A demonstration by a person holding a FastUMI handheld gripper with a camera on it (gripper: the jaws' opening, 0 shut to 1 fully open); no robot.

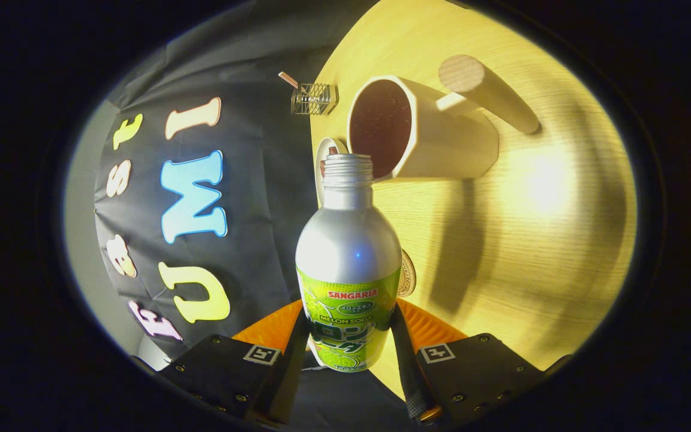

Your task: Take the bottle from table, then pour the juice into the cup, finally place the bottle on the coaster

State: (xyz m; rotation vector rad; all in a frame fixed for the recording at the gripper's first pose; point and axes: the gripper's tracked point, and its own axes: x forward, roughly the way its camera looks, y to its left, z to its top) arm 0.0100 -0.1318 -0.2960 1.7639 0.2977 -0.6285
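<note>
My gripper [348, 336] is shut on a silver bottle [348, 252] with a green label, both fingers pressing its labelled lower body. The whole view is rolled sideways, so the bottle is tipped over. Its uncapped threaded mouth [349, 168] sits right at the rim of a cream cup [441, 144] with a dark inside and a round wooden handle [486, 90]. No stream of juice is visible. A round coaster [406, 273] peeks out from behind the bottle's body, lying on the pale wooden table [531, 252].
A small round plate [325, 156] lies beyond the bottle's neck, beside the cup. A little wire basket [314, 99] with a stick in it stands at the table's far edge against the booth's black cloth wall [249, 198].
</note>
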